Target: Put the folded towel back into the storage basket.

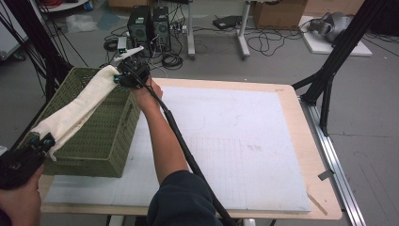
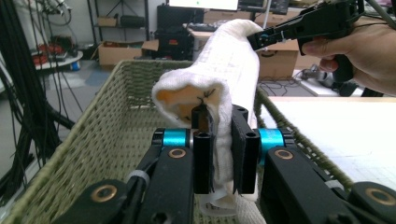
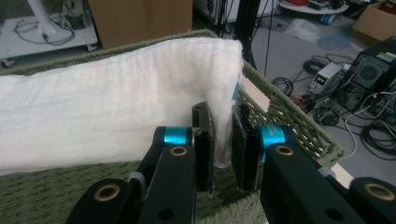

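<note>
Towel (image 1: pixel 80 106), white and folded long, hangs stretched over the green basket (image 1: pixel 101 141), which sits on the table's (image 1: pixel 301 122) left edge. Left gripper (image 1: pixel 40 141) pinches the towel's near end, above the basket's near left corner, with its jaws squeezed tight on the cloth. Right gripper (image 1: pixel 118 75) pinches the far end, above the basket's far right corner, and its jaws are also clamped on the towel.
</note>
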{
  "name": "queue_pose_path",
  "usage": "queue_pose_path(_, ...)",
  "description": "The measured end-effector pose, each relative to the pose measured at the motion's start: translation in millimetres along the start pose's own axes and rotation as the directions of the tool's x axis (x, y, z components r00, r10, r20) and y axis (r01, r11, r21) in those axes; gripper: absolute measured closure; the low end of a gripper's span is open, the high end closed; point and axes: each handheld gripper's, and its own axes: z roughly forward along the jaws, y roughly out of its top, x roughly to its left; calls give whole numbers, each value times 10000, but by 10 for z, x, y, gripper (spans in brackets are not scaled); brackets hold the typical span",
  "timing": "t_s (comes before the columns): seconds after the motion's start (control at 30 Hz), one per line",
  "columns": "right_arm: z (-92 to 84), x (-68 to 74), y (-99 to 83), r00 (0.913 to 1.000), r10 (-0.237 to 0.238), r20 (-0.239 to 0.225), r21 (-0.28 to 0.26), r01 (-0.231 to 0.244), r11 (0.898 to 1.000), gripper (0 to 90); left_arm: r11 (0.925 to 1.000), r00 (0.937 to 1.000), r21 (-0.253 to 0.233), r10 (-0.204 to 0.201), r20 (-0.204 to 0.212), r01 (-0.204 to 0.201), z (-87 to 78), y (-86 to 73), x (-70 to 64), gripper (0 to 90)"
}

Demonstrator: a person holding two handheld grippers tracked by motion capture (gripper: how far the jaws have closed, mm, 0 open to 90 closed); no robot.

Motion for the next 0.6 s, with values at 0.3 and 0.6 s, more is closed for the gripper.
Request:
queue_pose_path(0.3,228,39,-20,9957,475,795,360,-504,9981,450,9991,9877,-170,365,-1523,-396,14,-40,75,356)
queue_pose_path(0.6,-113,-15,-45,9993,327,153,240,-331,9992,380,9989,9996,-460,5,-286,-18,61,6,-45,333)
